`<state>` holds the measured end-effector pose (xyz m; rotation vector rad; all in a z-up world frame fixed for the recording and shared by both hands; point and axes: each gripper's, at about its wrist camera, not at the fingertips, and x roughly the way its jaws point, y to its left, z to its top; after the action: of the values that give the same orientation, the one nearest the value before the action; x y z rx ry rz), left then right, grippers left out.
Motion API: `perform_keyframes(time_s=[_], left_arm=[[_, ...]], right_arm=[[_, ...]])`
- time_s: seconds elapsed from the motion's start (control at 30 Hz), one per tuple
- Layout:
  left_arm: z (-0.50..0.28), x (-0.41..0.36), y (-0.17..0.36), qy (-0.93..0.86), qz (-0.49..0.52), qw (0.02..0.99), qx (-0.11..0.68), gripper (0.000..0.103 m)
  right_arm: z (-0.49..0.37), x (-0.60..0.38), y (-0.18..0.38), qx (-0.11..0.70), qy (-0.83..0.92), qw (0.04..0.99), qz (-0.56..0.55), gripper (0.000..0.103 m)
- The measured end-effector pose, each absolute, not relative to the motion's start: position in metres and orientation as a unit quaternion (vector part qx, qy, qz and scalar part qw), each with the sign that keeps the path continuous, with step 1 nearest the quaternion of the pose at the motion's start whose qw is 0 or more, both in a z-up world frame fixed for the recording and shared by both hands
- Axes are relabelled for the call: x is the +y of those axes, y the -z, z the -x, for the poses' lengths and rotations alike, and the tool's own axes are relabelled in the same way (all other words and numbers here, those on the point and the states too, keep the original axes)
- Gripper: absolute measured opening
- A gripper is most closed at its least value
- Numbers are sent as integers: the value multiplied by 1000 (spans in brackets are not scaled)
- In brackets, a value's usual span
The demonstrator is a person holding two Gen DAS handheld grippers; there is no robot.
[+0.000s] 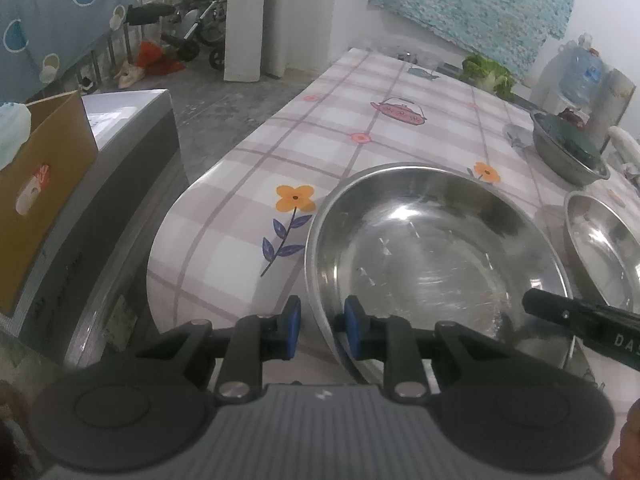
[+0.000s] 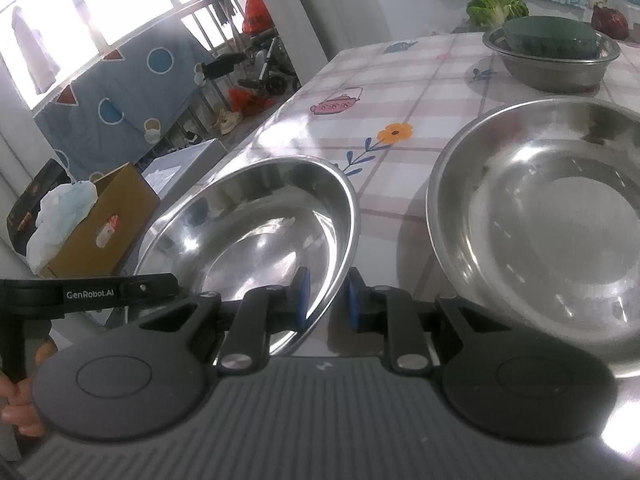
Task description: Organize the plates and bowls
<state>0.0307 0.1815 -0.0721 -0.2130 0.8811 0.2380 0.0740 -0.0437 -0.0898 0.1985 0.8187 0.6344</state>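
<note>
Two steel plates lie on the counter (image 1: 360, 92), which is covered in a checked, flower-printed cloth. Both tools straddle the same one. In the left wrist view this near steel plate (image 1: 432, 256) fills the centre and lower right, and the left tool (image 1: 320, 330) has its blue pads either side of the rim at the lower middle, nearly together, though a sliver of gap makes a firm clamp uncertain. In the right wrist view the right tool (image 2: 327, 302) brackets the opposite rim of that plate at lower centre, its left pad against the inner wall, its right pad just outside, so contact on both faces cannot be confirmed. Opposite-edge holds suggest a balanced two-handed lift. The second steel plate (image 2: 552, 224) sits just beside it at right, a likely stacking target. A steel basin (image 2: 552, 60) holding a dark green bowl (image 2: 550, 36) stands at upper right.
</note>
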Motion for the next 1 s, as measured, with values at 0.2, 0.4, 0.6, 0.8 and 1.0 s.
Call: perform_keyframes(time_s=[0.2, 0.4, 0.6, 0.8, 1.0], left_arm=[[-30, 182, 73, -114, 102, 893, 424, 24], [-29, 181, 72, -112, 101, 893, 424, 24], [-29, 179, 73, -106, 101, 892, 427, 24], [-26, 178, 73, -100, 102, 893, 427, 24], [-25, 176, 73, -95, 102, 894, 426, 24]], right_arm=[[-73, -44, 90, 390, -301, 864, -99, 19], [-71, -44, 89, 389, -300, 865, -103, 19], [-70, -45, 89, 390, -299, 865, -103, 18], [-70, -44, 88, 391, -298, 864, -105, 18], [-70, -44, 88, 392, -298, 864, -106, 18]])
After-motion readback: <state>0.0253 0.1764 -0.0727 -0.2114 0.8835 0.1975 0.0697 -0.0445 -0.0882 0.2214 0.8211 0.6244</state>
